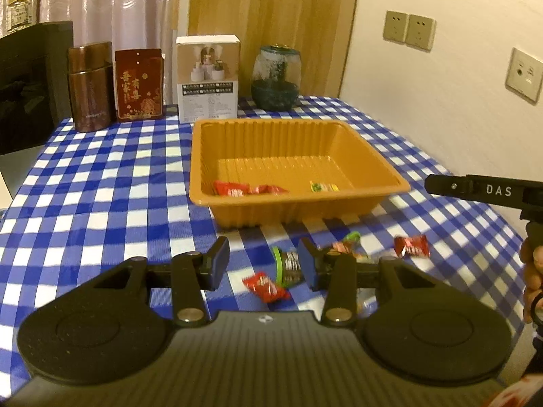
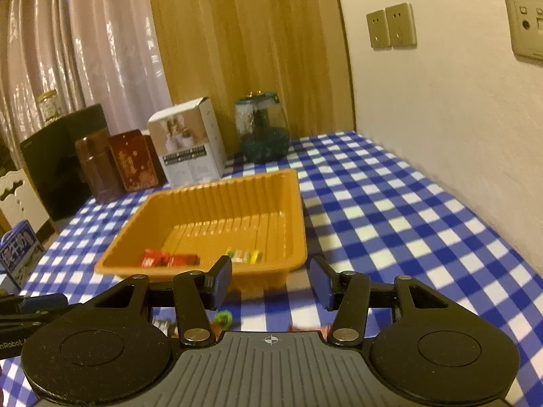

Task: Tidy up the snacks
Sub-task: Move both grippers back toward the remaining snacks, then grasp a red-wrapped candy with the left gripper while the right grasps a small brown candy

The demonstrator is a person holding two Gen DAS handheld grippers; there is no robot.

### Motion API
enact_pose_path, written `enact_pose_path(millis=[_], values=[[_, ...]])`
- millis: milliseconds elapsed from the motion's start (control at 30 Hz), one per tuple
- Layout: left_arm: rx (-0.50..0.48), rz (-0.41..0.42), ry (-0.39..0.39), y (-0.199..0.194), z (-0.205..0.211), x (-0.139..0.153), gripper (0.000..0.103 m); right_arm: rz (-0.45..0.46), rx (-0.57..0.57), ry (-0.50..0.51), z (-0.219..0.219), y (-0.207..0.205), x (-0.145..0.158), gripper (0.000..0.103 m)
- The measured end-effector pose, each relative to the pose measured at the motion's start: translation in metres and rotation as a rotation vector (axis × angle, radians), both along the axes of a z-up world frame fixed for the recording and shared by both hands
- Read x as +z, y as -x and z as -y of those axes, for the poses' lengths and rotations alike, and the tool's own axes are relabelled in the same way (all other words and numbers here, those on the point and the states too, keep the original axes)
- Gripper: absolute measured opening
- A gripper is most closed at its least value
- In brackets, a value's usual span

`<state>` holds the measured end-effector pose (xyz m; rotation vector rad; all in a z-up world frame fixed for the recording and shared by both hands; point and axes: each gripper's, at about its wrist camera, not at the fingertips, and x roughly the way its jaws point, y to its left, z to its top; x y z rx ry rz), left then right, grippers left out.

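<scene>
An orange plastic tray (image 1: 298, 125) (image 2: 302, 224) stands on the blue-checked table and holds two red candies (image 1: 234, 189) (image 2: 154, 257) and a yellow-green candy (image 1: 324, 187) (image 2: 244, 255). In front of the tray lie loose sweets: a red candy (image 1: 266, 286), a green-and-brown wrapped one (image 1: 288, 266), an orange-green one (image 1: 349, 246) and a red one (image 1: 411, 246). My left gripper (image 1: 264, 264) hangs open above these, nothing between its fingers. My right gripper (image 2: 271, 279) is open and empty, just before the tray's near right corner; its body (image 1: 488, 191) shows at the right of the left wrist view.
Along the table's back stand a brown canister (image 1: 90, 88), a red tin (image 1: 139, 84), a white box (image 1: 207, 78) and a dark glass jar (image 1: 276, 78). A wall with sockets runs along the right. A blue carton (image 2: 20, 254) sits at the left edge.
</scene>
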<state>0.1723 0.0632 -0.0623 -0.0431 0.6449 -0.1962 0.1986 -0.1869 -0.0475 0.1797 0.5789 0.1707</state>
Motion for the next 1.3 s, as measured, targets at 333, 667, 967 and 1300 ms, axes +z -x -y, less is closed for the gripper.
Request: enact_pose_path(millis=[333, 667, 967, 1300], values=[[-0.177, -0.056, -0.037, 0.023, 0.009, -0.022, 0.040, -0.095, 0.047, 0.012, -0.006, 0.029, -0.022, 0.052], [-0.433, -0.078, -0.209, 0.018, 0.046, -0.047, 0.040, -0.175, 0.068, 0.015, -0.007, 0.028, -0.040, 0.052], [-0.523, -0.104, -0.218, 0.007, 0.052, -0.064, 0.038, -0.191, 0.072, 0.025, -0.011, 0.026, -0.046, 0.052], [-0.493, -0.154, -0.179, 0.010, 0.048, -0.060, 0.022, -0.176, 0.098, 0.035, -0.018, 0.028, -0.044, 0.052]])
